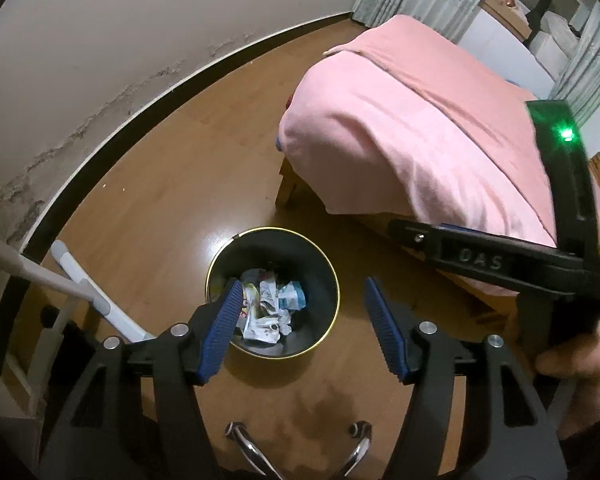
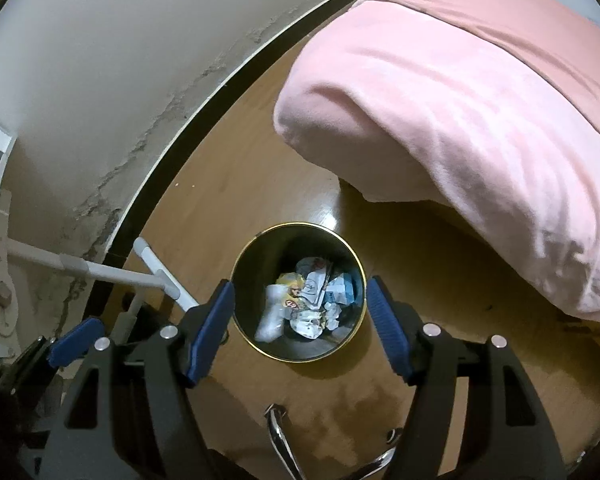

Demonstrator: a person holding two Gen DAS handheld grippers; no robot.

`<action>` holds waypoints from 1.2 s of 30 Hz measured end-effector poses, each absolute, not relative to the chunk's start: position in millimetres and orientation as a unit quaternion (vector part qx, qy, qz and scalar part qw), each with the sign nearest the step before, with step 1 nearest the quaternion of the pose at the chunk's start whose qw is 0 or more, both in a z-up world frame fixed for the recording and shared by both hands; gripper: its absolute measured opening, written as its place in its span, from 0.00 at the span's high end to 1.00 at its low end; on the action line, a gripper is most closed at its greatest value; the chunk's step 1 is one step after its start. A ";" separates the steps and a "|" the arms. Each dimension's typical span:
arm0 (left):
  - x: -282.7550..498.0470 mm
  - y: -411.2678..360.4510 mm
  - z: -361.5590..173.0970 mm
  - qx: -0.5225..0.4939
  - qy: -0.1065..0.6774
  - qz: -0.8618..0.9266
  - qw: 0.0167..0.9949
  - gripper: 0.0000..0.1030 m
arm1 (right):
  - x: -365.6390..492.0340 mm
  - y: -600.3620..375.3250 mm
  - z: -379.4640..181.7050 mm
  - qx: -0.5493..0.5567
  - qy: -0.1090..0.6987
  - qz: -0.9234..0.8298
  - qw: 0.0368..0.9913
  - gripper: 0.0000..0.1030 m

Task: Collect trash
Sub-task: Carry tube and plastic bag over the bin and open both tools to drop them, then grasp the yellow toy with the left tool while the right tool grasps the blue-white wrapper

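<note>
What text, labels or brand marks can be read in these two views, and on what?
"DAS": raised letters on the right gripper body, seen crossing the left wrist view.
Crumpled wrappers in the trash bin: printing and a round red logo show, too small and blurred to read.
Nothing else legible; both grippers are open and empty.

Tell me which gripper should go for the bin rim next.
Right, probably. The right gripper is open with the black bin framed squarely between its fingers. The left gripper, also open, sits off to the side: the bin lies toward its left finger. Neither holds anything.
</note>
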State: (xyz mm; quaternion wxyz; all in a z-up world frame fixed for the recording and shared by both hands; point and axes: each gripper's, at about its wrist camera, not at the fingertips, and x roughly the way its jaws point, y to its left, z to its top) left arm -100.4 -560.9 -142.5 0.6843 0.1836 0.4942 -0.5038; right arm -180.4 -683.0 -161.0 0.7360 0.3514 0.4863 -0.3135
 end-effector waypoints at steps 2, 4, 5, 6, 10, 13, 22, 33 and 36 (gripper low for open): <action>-100.5 -549.8 -127.7 0.181 0.486 -0.504 0.691 0.32 | -176.5 -678.5 -155.1 0.346 0.484 -0.308 0.742 0.35; -99.2 -529.4 -106.3 0.175 0.473 -0.499 0.705 0.27 | -172.1 -672.3 -148.2 0.336 0.484 -0.299 0.750 0.35; -98.4 -515.4 -93.5 0.175 0.463 -0.497 0.713 0.24 | -167.5 -666.8 -142.8 0.327 0.485 -0.293 0.756 0.34; -97.5 -504.0 -83.9 0.175 0.455 -0.495 0.719 0.23 | -162.6 -660.1 -136.5 0.318 0.486 -0.284 0.763 0.33; -81.9 -425.0 -32.2 0.155 0.416 -0.460 0.769 0.15 | -141.2 -626.9 -104.8 0.278 0.483 -0.246 0.793 0.32; -56.4 -352.6 -5.4 0.141 0.402 -0.410 0.806 0.13 | -119.9 -586.3 -70.3 0.238 0.477 -0.208 0.820 0.29; 57.4 -145.8 9.0 0.083 0.418 -0.188 0.885 0.12 | -0.2 -442.8 14.2 0.131 0.452 -0.022 0.882 0.19; 157.2 -122.0 -32.5 0.068 0.458 -0.156 0.873 0.12 | 137.0 -312.0 0.9 0.015 0.512 0.128 0.849 0.19; 174.1 -123.2 -45.7 0.064 0.471 -0.152 0.867 0.17 | 162.0 -297.1 -5.7 -0.017 0.525 0.146 0.838 0.19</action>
